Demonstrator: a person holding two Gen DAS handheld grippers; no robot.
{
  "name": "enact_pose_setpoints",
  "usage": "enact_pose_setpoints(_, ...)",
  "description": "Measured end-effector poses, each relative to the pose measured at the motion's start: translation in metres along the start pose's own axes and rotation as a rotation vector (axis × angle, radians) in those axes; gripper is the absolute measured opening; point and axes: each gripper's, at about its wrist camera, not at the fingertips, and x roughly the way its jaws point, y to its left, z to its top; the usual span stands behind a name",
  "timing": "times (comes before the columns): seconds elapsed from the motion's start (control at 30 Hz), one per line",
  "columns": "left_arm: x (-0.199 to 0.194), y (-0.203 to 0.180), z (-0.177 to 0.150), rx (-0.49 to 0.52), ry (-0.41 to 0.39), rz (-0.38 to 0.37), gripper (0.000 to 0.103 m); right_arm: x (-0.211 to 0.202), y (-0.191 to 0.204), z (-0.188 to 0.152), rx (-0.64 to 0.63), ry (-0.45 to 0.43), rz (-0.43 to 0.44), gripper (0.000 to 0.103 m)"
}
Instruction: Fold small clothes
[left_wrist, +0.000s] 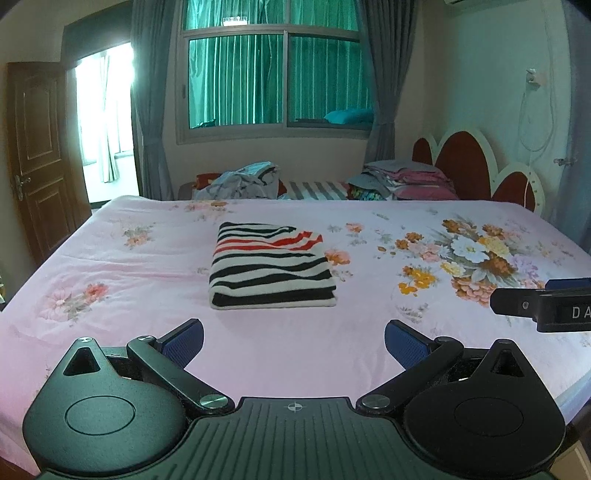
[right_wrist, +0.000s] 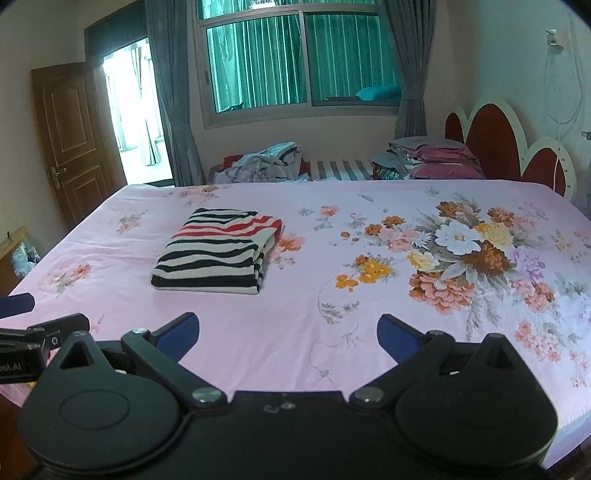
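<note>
Your left gripper (left_wrist: 293, 343) sits at the bottom of the left wrist view with its blue pads (left_wrist: 183, 341) spread wide apart and nothing between them. Your right gripper (right_wrist: 288, 338) is the same in its own view: pads (right_wrist: 399, 338) far apart, empty, held over the near edge of the bed.

The striped garment (left_wrist: 271, 266) is folded into a neat rectangle on the pink flowered bedsheet (left_wrist: 369, 332). In the left view it lies dead centre, straight ahead of your left gripper and well apart from it. In the right view it sits left of centre (right_wrist: 218, 251), so it's off to the left of your right gripper.

What differs between views:
- The left view shows the garment's near folded edge square-on; the right view shows its right side, where the stacked layers are visible.
- The left view catches the tip of your right gripper at the right edge, mid-height. The right view catches the tip of your left gripper at the lower left edge.
- The right view shows more of the big flower print (right_wrist: 469, 251) at right of centre, and a plastic bag at far left beside the bed.

Both views show, at the far side of the bed, a loose clothes pile (left_wrist: 243, 181) and a stack of folded bedding (left_wrist: 410, 181) by the red headboard (left_wrist: 465, 162).
</note>
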Motion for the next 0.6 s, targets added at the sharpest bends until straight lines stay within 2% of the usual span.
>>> enact_pose_setpoints(0.6,0.0042,-0.0012,0.0041,-0.009,-0.001,0.011,0.103,0.0027,-0.0021,0.0046,-0.008,0.0,0.012,0.103)
